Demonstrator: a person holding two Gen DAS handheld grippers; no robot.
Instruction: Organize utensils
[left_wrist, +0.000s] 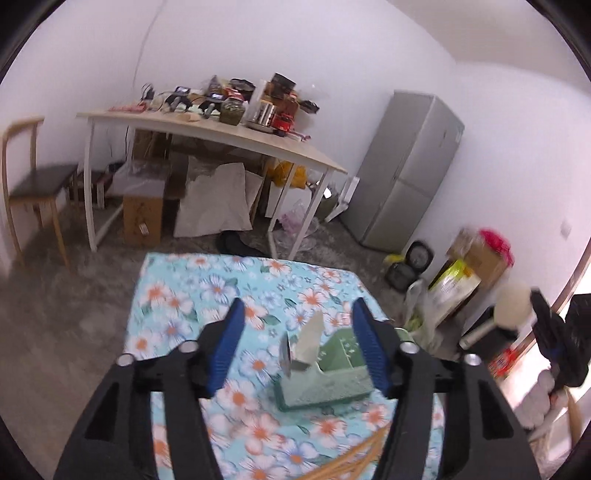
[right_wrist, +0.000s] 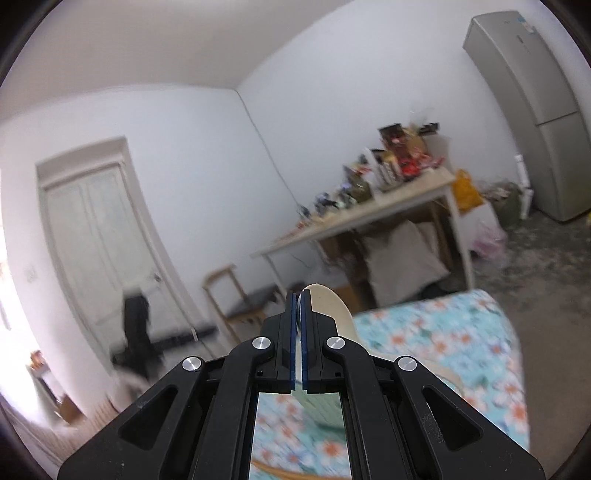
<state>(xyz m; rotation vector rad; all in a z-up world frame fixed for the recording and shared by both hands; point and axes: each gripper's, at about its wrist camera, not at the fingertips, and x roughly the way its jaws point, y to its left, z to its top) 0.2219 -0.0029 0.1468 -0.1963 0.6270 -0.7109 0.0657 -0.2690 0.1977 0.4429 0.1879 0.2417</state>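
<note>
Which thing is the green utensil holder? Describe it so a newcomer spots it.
Start at the floral blue tablecloth. The green utensil holder stands on it, a blocky pale-green box. It is the only green box there, with a pale utensil poking up from it.

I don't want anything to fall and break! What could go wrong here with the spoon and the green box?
The right fingers pinch the pale spoon in a narrow grip, so it might slip out. The green holder seems to sit near the edge of the flowery tablecloth, with a utensil leaning in it. A bump from the open left fingers could tip it.
</note>
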